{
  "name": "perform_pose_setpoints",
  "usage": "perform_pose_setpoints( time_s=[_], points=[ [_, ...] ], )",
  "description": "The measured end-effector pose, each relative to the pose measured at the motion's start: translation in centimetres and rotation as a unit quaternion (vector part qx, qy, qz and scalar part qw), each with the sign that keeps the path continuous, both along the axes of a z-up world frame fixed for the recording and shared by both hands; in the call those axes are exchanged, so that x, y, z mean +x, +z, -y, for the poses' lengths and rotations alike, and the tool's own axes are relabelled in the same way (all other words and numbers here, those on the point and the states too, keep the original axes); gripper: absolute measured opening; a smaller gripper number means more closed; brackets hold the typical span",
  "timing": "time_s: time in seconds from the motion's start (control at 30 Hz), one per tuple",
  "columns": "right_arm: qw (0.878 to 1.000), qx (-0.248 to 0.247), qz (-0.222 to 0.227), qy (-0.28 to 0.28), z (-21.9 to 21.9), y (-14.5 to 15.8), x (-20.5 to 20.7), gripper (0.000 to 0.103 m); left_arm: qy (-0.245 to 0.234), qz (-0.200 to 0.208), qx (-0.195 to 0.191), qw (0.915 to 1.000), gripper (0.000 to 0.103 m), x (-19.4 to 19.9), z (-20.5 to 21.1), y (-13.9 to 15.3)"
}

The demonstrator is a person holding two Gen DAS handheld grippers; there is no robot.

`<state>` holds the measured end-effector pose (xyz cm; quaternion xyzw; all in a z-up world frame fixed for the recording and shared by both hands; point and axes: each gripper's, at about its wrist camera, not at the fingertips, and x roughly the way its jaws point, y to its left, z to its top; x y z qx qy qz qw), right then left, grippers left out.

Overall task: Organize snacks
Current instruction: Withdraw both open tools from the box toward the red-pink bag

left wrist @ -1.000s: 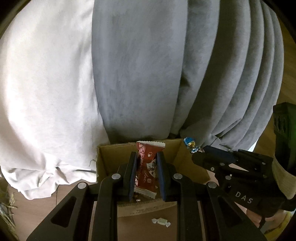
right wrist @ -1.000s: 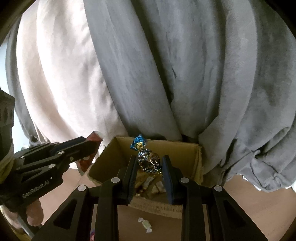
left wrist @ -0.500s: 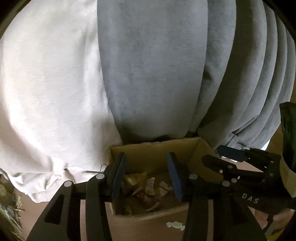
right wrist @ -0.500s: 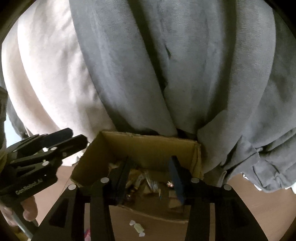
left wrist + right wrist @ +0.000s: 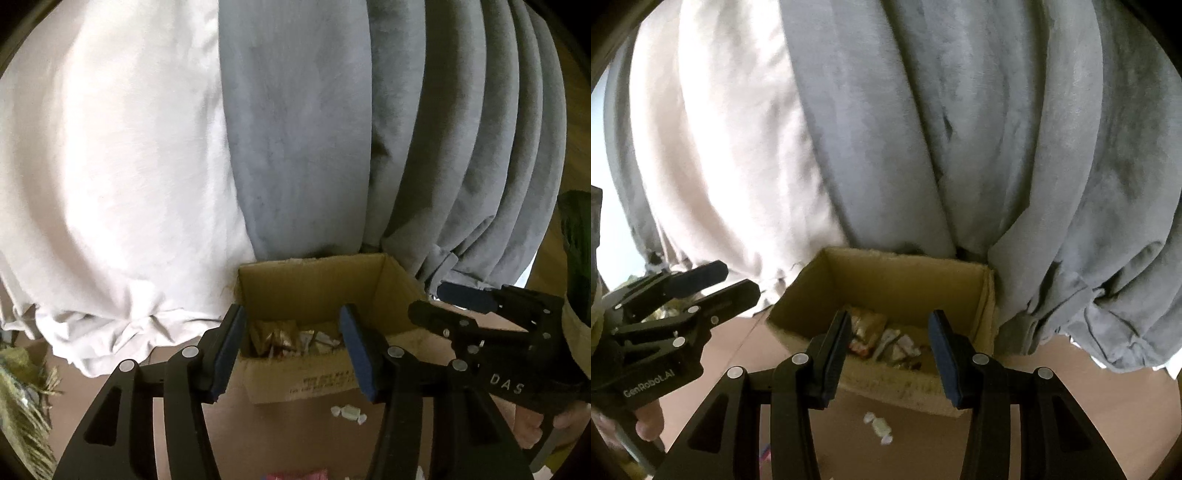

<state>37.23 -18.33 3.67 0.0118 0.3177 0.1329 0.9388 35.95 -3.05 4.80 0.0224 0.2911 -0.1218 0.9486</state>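
The cardboard box (image 5: pixel 325 291) stands at the surface's far edge against grey curtains (image 5: pixel 424 147). Both candies held a second ago now lie among the wrapped snacks (image 5: pixel 882 339) inside. The left hand-held gripper (image 5: pixel 291 350) is opening, empty; the right hand-held gripper (image 5: pixel 890 354) stands open, empty. One white candy (image 5: pixel 349 412) remains before the box, with open room around it.

The cardboard box (image 5: pixel 314 291) is open at the top, giving free entry from above; snack packets (image 5: pixel 882 338) cover its floor. Grey curtain folds (image 5: pixel 303 147) hang directly behind the back wall and block passage there. In front of the box, the brown floor (image 5: pixel 1108 387) is passable except for one white wrapped candy (image 5: pixel 879 426). A white cloth (image 5: pixel 110 184) closes off the left side.
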Motion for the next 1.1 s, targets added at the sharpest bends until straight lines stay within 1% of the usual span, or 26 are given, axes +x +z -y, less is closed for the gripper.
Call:
perform_pose_setpoints(
  time_s=[0.1, 0.2, 0.27, 0.4, 0.5, 0.6, 0.67, 0.73, 0.87, 0.93, 1.1],
  points=[
    [1.0, -0.004, -0.007, 0.013, -0.4, -0.6, -1.7, 0.045, 0.006, 0.002, 0.003, 1.0, 0.058, -1.6, -0.4, -0.4],
    [1.0, -0.01, -0.018, 0.024, -0.9, -1.3, -2.9, 0.045, 0.009, -0.007, 0.003, 0.9999, 0.06, -3.1, -0.8, -1.0],
    [0.999, -0.016, -0.027, 0.029, -1.1, -1.9, -3.6, 0.045, 0.009, -0.02, 0.001, 0.9998, 0.06, -4.2, -1.1, -1.9],
    [0.997, -0.031, -0.051, 0.045, -1.4, -3.1, -5.0, 0.045, 0.016, -0.043, 0.011, 0.9989, 0.06, -5.8, -1.4, -3.8],
    [0.995, -0.049, -0.064, 0.058, -1.8, -4.2, -5.9, 0.045, 0.018, -0.071, 0.002, 0.9973, 0.06, -6.5, -1.8, -5.4],
    [0.992, -0.066, -0.077, 0.07, -2.3, -5.4, -7.0, 0.045, 0.018, -0.094, 0.004, 0.9954, 0.06, -7.3, -2.0, -7.0],
    [0.99, -0.074, -0.094, 0.079, -2.6, -6.4, -7.5, 0.045, 0.017, -0.108, 0.006, 0.9939, 0.062, -7.6, -2.1, -8.0],
    [0.986, -0.077, -0.114, 0.09, -2.8, -7.5, -8.0, 0.045, 0.015, -0.12, 0.012, 0.9926, 0.067, -8.1, -2.0, -9.0],
    [0.98, -0.095, -0.137, 0.111, -3.4, -9.2, -9.2, 0.045, 0.005, -0.148, 0.026, 0.9886, 0.068, -8.4, -1.6, -10.9],
    [0.977, -0.094, -0.15, 0.121, -3.6, -9.9, -9.4, 0.045, 0.003, -0.162, 0.026, 0.9865, 0.07, -8.3, -1.5, -11.7],
    [0.964, -0.094, -0.201, 0.145, -3.9, -12.3, -9.4, 0.045, -0.012, -0.194, 0.028, 0.9806, 0.074, -8.1, -1.0, -13.8]
  ],
)
